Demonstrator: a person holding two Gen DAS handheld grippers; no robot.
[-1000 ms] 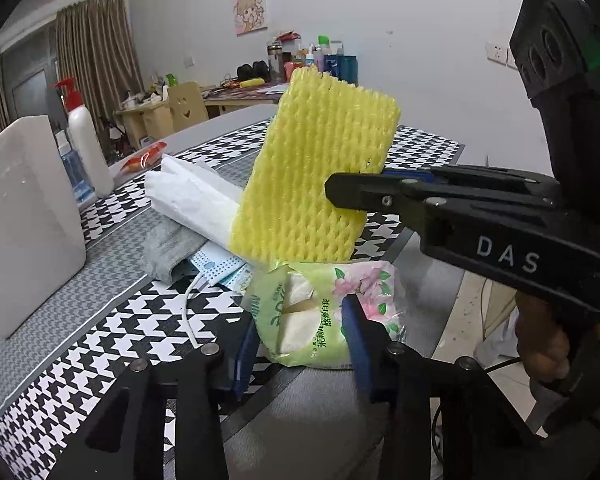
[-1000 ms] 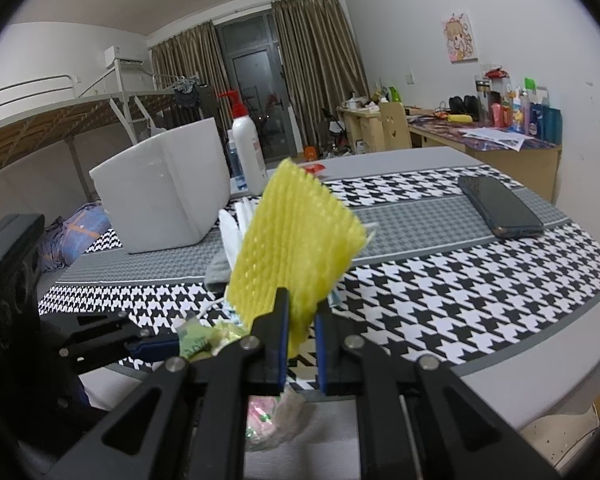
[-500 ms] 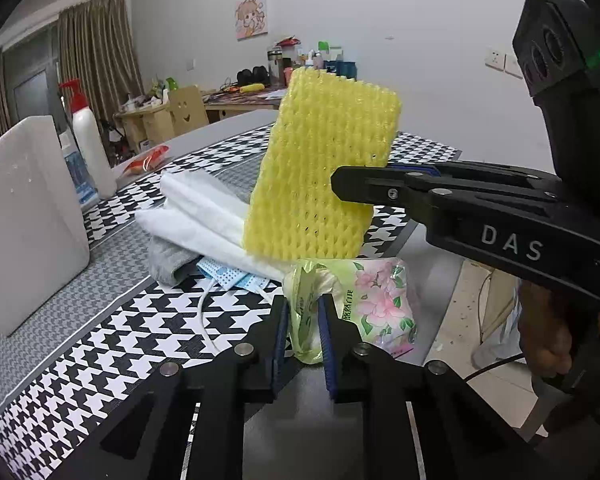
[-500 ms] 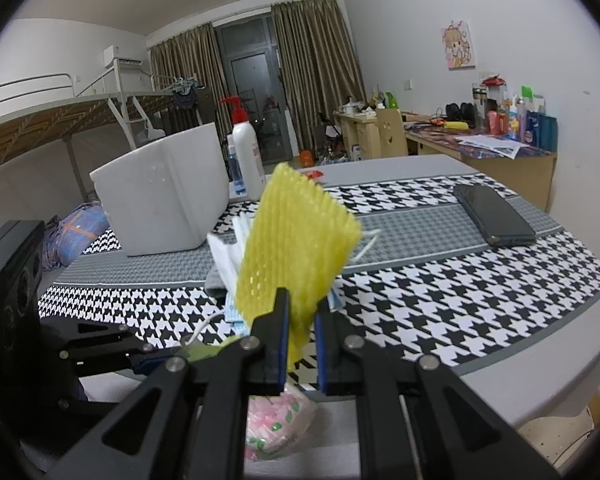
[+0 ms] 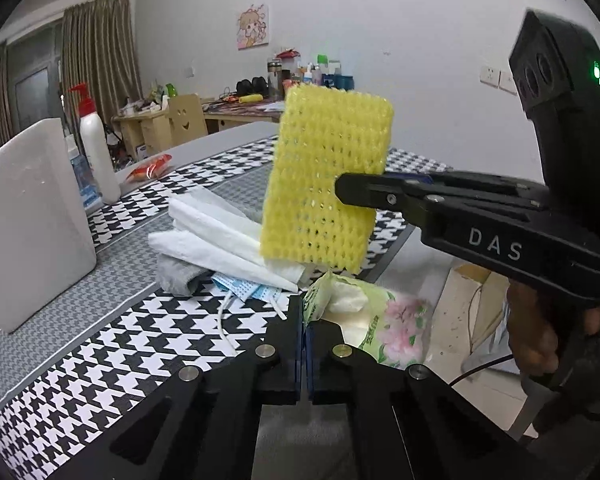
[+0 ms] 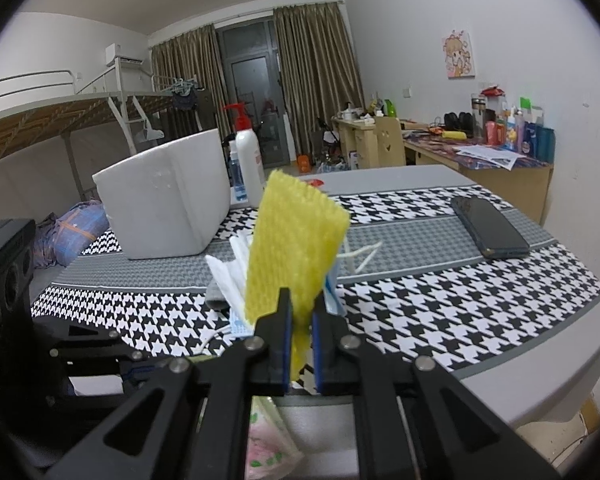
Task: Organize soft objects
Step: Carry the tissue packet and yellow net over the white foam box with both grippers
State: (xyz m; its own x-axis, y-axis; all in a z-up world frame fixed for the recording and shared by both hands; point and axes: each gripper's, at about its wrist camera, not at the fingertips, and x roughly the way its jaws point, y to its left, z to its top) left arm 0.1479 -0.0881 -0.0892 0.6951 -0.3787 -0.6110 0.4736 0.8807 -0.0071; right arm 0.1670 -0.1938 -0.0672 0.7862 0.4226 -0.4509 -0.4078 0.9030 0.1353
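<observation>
Left wrist view: we see the left gripper (image 5: 304, 320) clamped on a green floral tissue pack (image 5: 374, 326).
Right wrist view: our right gripper (image 6: 300, 332) pinches a yellow foam net sleeve (image 6: 294, 248), held upright.

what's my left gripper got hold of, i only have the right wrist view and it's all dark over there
Observer: The left gripper is shut on the top flap of a green flowered tissue pack, at the near edge of the table.
Operator: is the pack sealed or open
Observer: Open. A white tissue shows through the gap at the top, right beside the pinched flap.
Operator: and where does my right gripper have the yellow net
Observer: From the left wrist view the right gripper bites the yellow foam net at its right edge, about halfway up, and the net stands nearly upright.
</observation>
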